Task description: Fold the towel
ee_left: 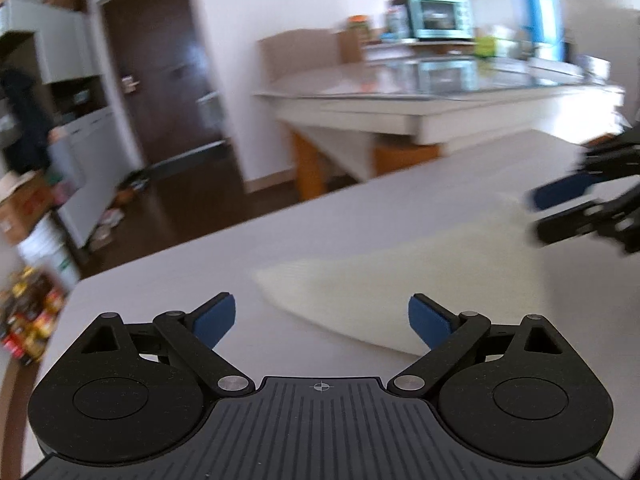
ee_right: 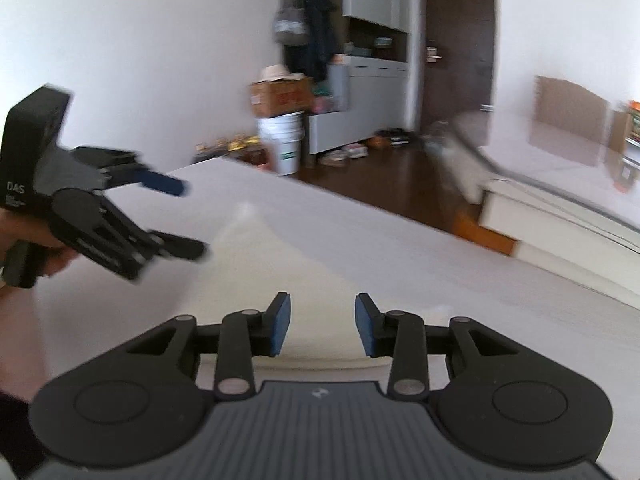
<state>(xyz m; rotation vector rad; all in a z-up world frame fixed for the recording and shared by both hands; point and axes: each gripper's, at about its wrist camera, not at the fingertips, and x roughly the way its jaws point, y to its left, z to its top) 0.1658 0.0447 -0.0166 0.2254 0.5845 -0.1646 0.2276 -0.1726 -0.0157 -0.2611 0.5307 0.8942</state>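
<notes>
A cream towel [ee_left: 420, 280] lies flat on the white table [ee_left: 200, 264]. My left gripper [ee_left: 322, 320] is open and empty, hovering above the towel's near left corner. My right gripper [ee_left: 560, 214] shows at the right edge of the left wrist view, open, above the towel's right side. In the right wrist view the towel [ee_right: 288, 264] stretches ahead under my open right gripper [ee_right: 323, 330], and my left gripper [ee_right: 188, 216] hangs open over its left part. Both views are blurred.
Beyond the table is dark wood floor [ee_left: 180, 208]. A second table with a glass top [ee_left: 400, 92] carries a teal oven [ee_left: 440, 16] and a blue flask [ee_left: 538, 8]. Boxes, a white bucket [ee_right: 282, 140] and cabinets stand along the wall.
</notes>
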